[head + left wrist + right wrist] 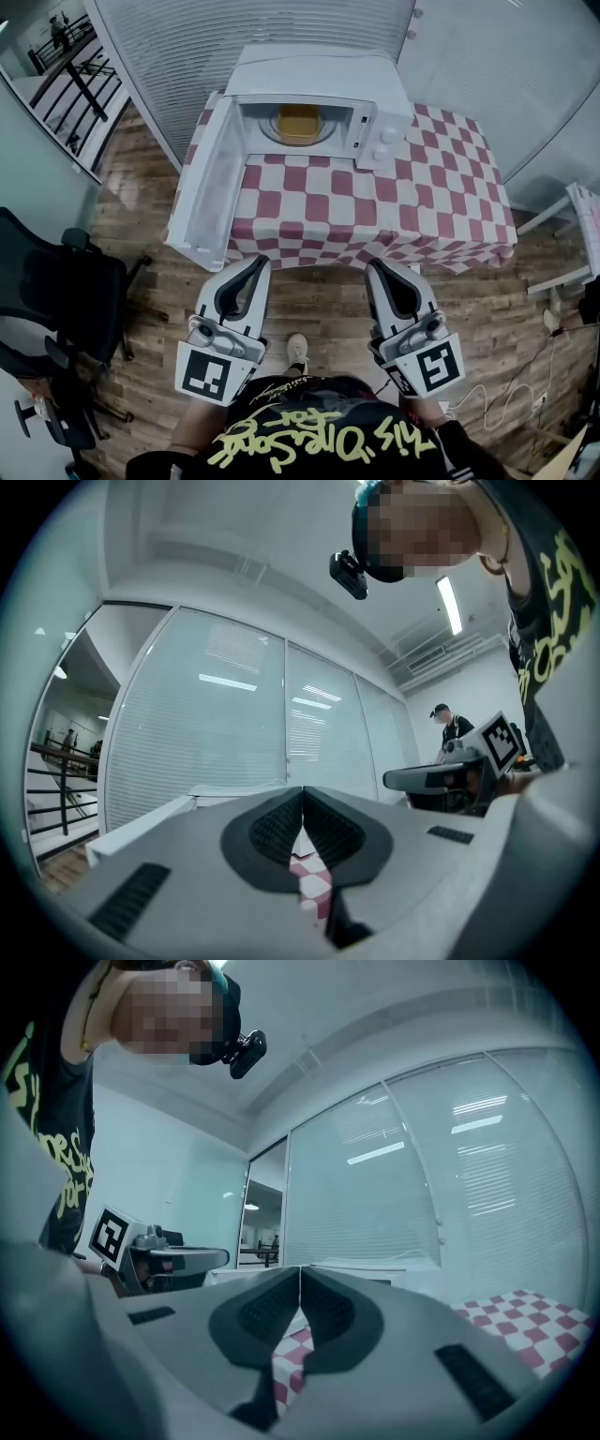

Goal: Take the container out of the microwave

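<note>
A white microwave [319,89] stands at the back of a table with a red-and-white checked cloth [394,202]. Its door [208,192] hangs wide open to the left. Inside sits a yellow container [300,123] on the turntable. My left gripper [259,264] and right gripper [375,266] are both shut and empty, held level just in front of the table's near edge, well short of the microwave. In the left gripper view the left gripper [302,794] shows closed pads, and the right gripper [300,1272] looks the same in the right gripper view.
A black office chair [56,291] stands on the wooden floor at the left. A white stand [577,234] and cables [506,398] lie at the right. Glass walls with blinds [234,28] run behind the table. Another person [452,726] stands far off.
</note>
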`<state>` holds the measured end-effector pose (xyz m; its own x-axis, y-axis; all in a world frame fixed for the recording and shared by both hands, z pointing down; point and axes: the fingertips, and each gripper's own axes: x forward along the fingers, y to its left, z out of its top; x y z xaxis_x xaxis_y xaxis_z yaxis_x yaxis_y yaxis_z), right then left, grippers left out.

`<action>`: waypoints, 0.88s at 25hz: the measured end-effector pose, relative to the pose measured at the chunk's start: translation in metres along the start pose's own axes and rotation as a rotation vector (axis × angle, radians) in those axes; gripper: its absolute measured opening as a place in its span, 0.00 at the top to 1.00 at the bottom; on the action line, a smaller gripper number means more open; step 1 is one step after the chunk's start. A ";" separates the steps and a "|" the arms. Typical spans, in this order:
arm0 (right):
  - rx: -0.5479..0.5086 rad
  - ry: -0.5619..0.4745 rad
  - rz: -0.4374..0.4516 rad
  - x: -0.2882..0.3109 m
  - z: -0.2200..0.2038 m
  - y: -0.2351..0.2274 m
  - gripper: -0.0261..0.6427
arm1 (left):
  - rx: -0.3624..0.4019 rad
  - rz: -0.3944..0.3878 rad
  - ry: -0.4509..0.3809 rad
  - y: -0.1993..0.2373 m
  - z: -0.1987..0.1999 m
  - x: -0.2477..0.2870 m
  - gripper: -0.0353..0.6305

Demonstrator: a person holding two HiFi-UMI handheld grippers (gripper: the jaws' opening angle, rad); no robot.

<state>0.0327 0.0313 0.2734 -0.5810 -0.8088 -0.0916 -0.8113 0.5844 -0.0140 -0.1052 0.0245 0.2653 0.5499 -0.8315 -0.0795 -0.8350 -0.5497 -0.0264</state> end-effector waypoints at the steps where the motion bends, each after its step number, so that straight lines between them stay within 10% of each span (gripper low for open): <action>1: 0.001 0.002 -0.002 0.004 -0.001 -0.001 0.95 | 0.000 -0.005 0.003 0.004 -0.001 0.003 0.94; 22: 0.019 0.017 0.027 0.043 -0.006 -0.017 0.95 | -0.026 0.008 0.020 0.029 -0.011 0.033 0.94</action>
<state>0.0208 -0.0139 0.2754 -0.6038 -0.7936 -0.0758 -0.7941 0.6070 -0.0302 -0.1110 -0.0201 0.2725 0.5435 -0.8373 -0.0597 -0.8388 -0.5444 -0.0001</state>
